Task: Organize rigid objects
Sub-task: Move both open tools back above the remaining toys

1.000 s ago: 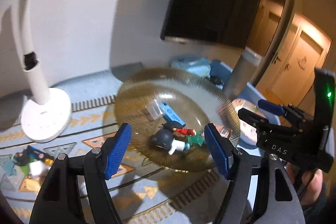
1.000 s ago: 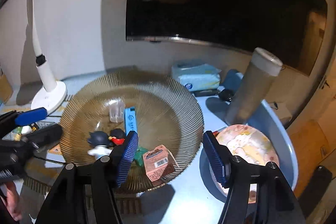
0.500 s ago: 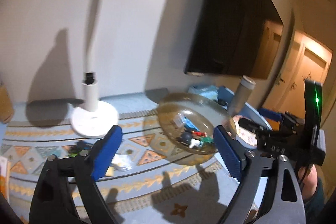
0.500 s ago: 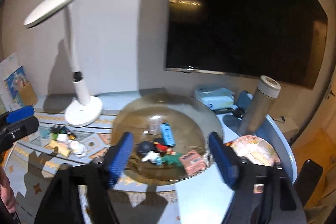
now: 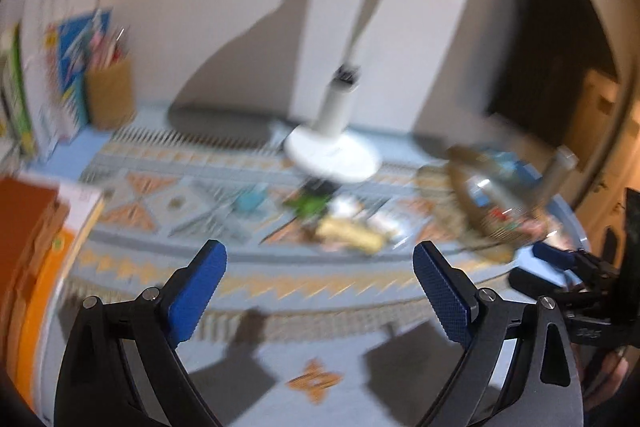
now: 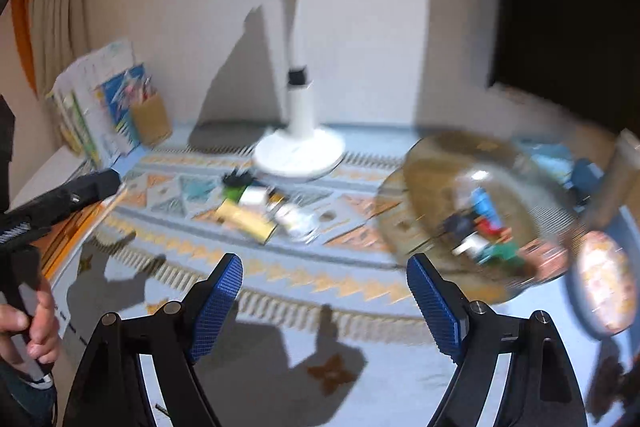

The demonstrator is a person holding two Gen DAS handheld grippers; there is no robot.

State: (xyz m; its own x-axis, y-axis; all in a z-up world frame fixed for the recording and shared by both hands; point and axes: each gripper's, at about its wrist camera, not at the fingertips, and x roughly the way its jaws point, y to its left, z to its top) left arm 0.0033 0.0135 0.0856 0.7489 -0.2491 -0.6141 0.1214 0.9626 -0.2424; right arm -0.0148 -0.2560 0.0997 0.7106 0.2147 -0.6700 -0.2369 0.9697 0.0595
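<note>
A brown glass bowl (image 6: 432, 163) holding several small toys and a blue box stands at the right; it also shows in the left wrist view (image 5: 466, 183). A pile of small loose objects (image 6: 260, 207) lies on the patterned mat in front of the lamp base; it also shows in the left wrist view (image 5: 340, 219). My left gripper (image 5: 316, 291) is open and empty, held above the mat's near edge. My right gripper (image 6: 324, 299) is open and empty, also above the near edge. Both views are blurred.
A white desk lamp (image 6: 298, 151) stands at the back centre. Books and a brown pen cup (image 6: 150, 119) stand at the back left. Orange books (image 5: 28, 247) lie at the left edge. A patterned plate (image 6: 604, 283) lies right of the bowl.
Both grippers have pulled back from the bowl and swung left. The bowl has gone from centre to the right of both views. The loose pile and books have come into view.
</note>
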